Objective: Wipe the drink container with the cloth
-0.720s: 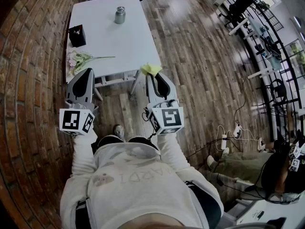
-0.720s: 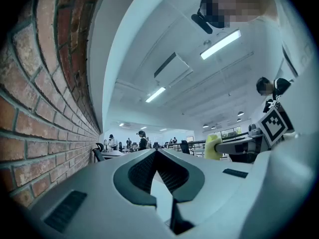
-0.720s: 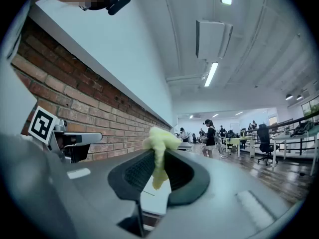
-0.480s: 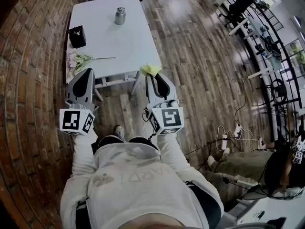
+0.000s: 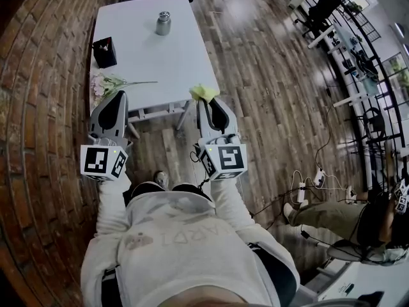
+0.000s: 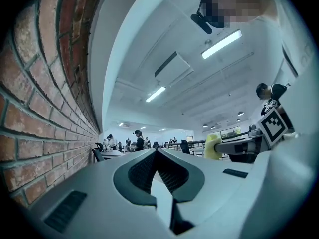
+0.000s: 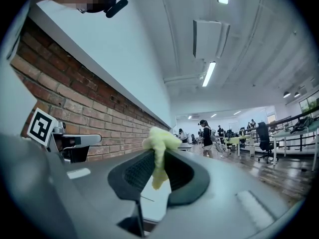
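A small metal drink container [image 5: 163, 23] stands upright near the far end of the white table [image 5: 172, 56]. My right gripper [image 5: 206, 101] is shut on a yellow cloth [image 5: 204, 93], held at the table's near right corner; the cloth [image 7: 158, 146] sticks up between the jaws in the right gripper view. My left gripper [image 5: 119, 99] hovers at the table's near left edge, shut with nothing between its jaws [image 6: 155, 153]. Both grippers are far short of the container.
A black box [image 5: 104, 51] sits at the table's left edge, and a bunch of pale flowers [image 5: 108, 83] lies near my left gripper. A brick wall [image 5: 38, 107] runs along the left. Wooden floor lies to the right, with a seated person [image 5: 358, 226] at the lower right.
Both grippers and the table sit almost as before; the view has shifted slightly. The person at the lower right has moved.
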`<action>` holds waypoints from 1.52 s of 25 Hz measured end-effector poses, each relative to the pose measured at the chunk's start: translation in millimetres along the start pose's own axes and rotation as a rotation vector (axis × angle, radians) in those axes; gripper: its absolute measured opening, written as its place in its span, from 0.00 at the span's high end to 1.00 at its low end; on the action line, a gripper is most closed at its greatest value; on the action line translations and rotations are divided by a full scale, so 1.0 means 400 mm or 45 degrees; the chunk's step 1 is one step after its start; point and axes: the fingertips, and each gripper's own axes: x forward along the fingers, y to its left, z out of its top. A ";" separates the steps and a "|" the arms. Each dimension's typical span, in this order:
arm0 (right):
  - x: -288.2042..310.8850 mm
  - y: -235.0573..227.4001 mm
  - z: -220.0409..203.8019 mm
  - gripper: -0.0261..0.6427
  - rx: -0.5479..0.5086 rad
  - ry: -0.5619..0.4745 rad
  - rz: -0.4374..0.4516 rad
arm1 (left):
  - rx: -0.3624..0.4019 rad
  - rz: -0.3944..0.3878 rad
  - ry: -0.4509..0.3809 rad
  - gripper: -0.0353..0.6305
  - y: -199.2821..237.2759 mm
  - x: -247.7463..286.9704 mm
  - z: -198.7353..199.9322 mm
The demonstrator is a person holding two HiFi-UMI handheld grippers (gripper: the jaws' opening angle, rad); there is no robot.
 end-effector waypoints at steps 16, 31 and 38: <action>0.149 0.006 -0.032 0.85 0.003 -0.004 -0.043 | -0.014 -0.039 -0.017 0.95 0.127 0.100 -0.031; 0.387 -0.099 -0.070 0.85 0.009 0.012 0.010 | -0.016 0.001 -0.009 0.95 0.226 0.315 -0.073; 0.534 -0.182 -0.064 0.85 0.008 0.011 0.060 | -0.010 0.037 -0.009 0.95 0.268 0.459 -0.081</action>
